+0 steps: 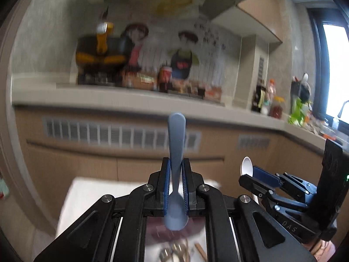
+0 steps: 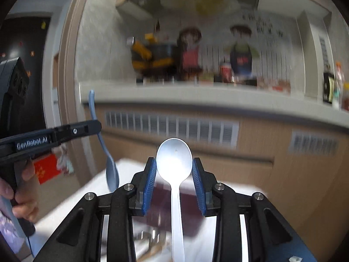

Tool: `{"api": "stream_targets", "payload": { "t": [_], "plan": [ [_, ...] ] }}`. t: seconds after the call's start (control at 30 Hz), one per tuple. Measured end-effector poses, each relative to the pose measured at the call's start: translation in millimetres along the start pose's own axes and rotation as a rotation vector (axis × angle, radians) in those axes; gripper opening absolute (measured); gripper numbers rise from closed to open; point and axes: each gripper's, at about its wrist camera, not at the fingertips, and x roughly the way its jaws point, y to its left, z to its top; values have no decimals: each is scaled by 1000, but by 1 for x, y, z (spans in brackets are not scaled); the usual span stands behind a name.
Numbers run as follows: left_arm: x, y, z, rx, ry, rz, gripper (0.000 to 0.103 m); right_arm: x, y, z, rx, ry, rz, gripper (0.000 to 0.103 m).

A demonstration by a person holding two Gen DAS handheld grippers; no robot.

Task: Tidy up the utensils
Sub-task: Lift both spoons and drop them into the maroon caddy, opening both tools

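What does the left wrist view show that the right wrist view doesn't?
Left wrist only: the bright window at the far right, and the blue spoon from in front, clamped by its handle in the left gripper, bowl hanging down. Right wrist only: a dark door at the left, a hand on the left gripper's handle, and the white spoon bowl-up between the right gripper's pads. Both: the two spoons, the blurred kitchen counter with bottles.

right gripper (image 2: 174,174) clamps a white plastic spoon (image 2: 174,163) by the bowl edges, bowl up, handle hanging down toward camera. left gripper (image 2: 96,126) at frame left pinches a blue plastic spoon (image 2: 111,170) mid-handle, bowl down. white table (image 2: 76,207) below, blurred beige kitchen counter (image 2: 196,96) behind
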Motion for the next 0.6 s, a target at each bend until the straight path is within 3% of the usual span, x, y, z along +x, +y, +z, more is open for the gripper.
{"api": "stream_targets", "payload": {
  "t": [0.1, 0.2, 0.37, 0.6],
  "plan": [
    [11, 9, 13, -9, -15, 0, 11, 24, -10, 19, 32, -44, 11, 31],
    [27, 15, 10, 0, -13, 25, 11, 49, -17, 20, 64, -27, 7, 31],
    [59, 29, -13, -31, 50, 23, 11, 83, -30, 8, 137, 20, 20, 31],
    [89, 41, -39, -58, 120, 39, 11, 126, -34, -15, 139, 67, -6, 31]
  ]
}}
